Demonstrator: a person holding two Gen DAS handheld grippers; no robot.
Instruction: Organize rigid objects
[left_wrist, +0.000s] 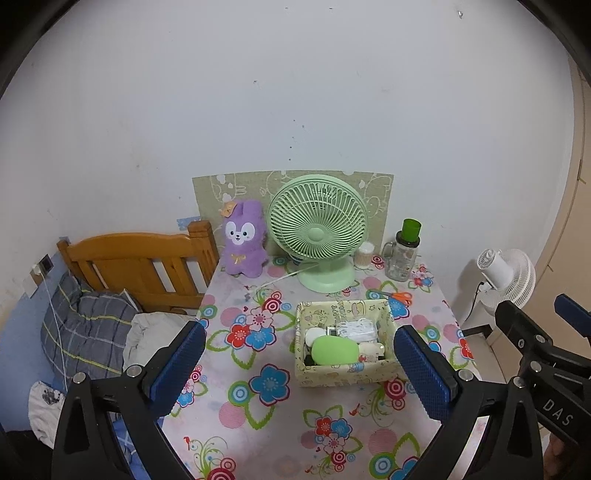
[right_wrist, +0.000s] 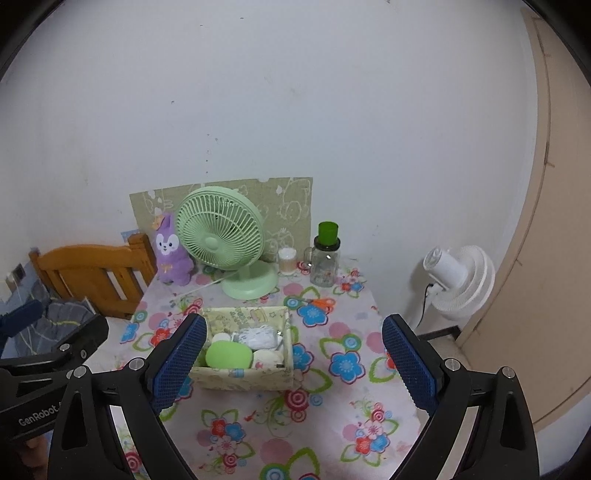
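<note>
Hovering above the near edge of the floral surface (left_wrist: 332, 424), short of the storage box (left_wrist: 343, 369): left claw (left_wrist: 299, 363) and right claw (right_wrist: 293, 360) both gaping wide, gripping nothing.

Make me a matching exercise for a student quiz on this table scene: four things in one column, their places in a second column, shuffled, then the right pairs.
Things:
1. scissors
2. plush rabbit
3. glass jar
4. storage box

Places:
A. back left corner of the table
B. middle of the table, holding small items
C. back right corner, green cap on top
D. flat on the cloth, between jar and box

Pairs: 1-D, 2-A, 3-C, 4-B
</note>
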